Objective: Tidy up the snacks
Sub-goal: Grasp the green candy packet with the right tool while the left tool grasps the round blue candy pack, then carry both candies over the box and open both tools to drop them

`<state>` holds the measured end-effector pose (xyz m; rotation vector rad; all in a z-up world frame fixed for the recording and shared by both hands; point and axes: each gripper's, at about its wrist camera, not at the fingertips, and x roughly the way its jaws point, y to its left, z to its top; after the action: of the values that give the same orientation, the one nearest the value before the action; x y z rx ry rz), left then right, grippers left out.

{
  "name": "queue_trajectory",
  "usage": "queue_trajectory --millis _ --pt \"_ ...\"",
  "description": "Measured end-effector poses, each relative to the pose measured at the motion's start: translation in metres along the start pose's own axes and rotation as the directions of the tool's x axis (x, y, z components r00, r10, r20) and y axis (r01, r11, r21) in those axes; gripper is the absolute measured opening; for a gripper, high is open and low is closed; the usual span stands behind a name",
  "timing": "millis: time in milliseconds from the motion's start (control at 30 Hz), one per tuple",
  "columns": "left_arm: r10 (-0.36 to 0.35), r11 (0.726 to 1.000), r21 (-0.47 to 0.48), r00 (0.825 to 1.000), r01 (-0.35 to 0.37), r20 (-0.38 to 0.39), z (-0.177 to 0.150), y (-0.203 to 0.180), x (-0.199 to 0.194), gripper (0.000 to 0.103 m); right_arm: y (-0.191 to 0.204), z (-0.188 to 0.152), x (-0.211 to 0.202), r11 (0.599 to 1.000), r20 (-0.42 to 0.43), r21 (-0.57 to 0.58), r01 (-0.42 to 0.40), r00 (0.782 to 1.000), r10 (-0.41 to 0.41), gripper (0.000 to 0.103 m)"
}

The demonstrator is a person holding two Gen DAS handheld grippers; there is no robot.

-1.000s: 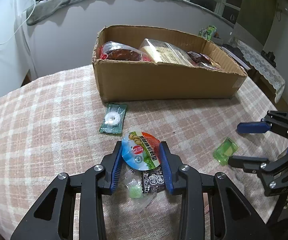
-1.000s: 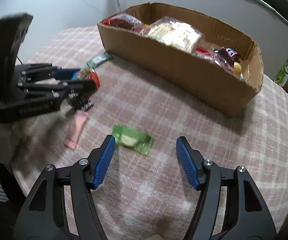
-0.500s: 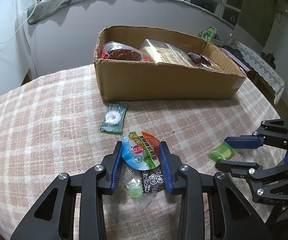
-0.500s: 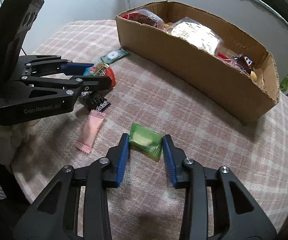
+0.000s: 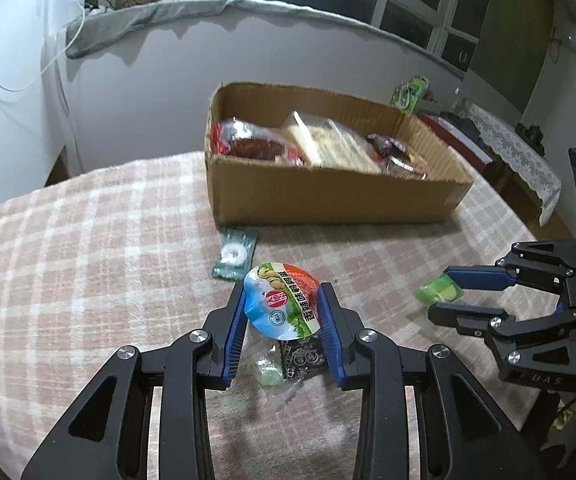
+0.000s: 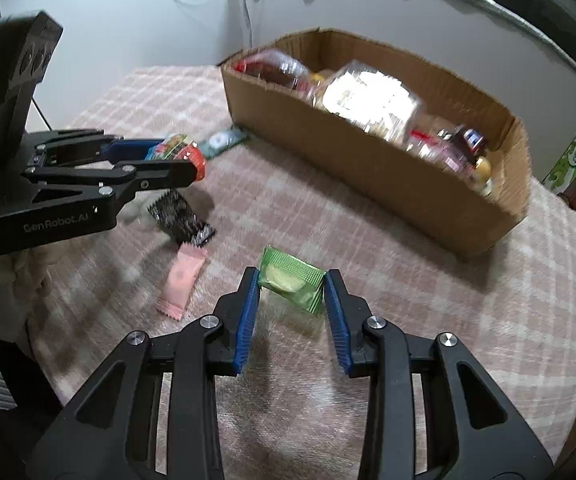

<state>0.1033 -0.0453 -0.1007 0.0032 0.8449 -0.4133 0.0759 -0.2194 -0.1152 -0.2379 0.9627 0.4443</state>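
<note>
Grippers both loaded: left gripper (image 5: 284, 306) clamps round jelly cup (image 5: 282, 300), right gripper (image 6: 291, 290) pinches green packet (image 6: 292, 283), apparently lifted for transfer into cardboard box (image 5: 328, 196).

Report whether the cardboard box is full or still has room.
Still has room: the cardboard box holds several packets, but bare inner wall shows above them.

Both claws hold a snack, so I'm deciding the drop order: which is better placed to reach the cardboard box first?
Probably left. The left claw, gripping the round foil-lidded cup, faces the brown cardboard box directly. The right claw, gripping the green square packet, sits off to the side.
</note>
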Motion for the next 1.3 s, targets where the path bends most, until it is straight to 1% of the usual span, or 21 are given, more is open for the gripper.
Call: queue_trajectory --millis 233,400,567,767,1033,1300 --pt "-0.011 1.0 -0.012 0.999 0.012 0.053 0.021 0.0 -0.012 0.033 -0.014 0.022 -0.028 1.0 0.086 0.008 0.026 0.996 -0.027 0.035" --pt "-0.009 1.0 -0.018 0.996 0.011 0.091 0.042 0.002 -0.016 0.033 -0.035 0.041 -0.047 0.998 0.143 0.034 0.057 0.988 -0.061 0.035" --pt "-0.011 1.0 -0.018 0.993 0.014 0.114 0.064 0.002 -0.015 0.033 -0.059 0.06 -0.056 0.995 0.175 0.063 0.076 0.981 -0.086 0.035" --pt "-0.007 1.0 -0.009 0.992 0.008 0.123 0.091 0.002 -0.005 0.033 -0.081 0.082 -0.049 0.992 0.188 0.083 0.094 0.976 -0.108 0.035" --pt "0.004 1.0 0.006 0.993 -0.005 0.115 0.122 -0.002 0.017 0.033 -0.106 0.108 -0.028 0.988 0.176 0.093 0.121 0.975 -0.136 0.035" --pt "0.009 1.0 0.012 0.997 -0.01 0.078 0.134 -0.006 0.047 0.033 -0.129 0.125 0.0 0.984 0.145 0.105 0.144 0.977 -0.158 0.035"
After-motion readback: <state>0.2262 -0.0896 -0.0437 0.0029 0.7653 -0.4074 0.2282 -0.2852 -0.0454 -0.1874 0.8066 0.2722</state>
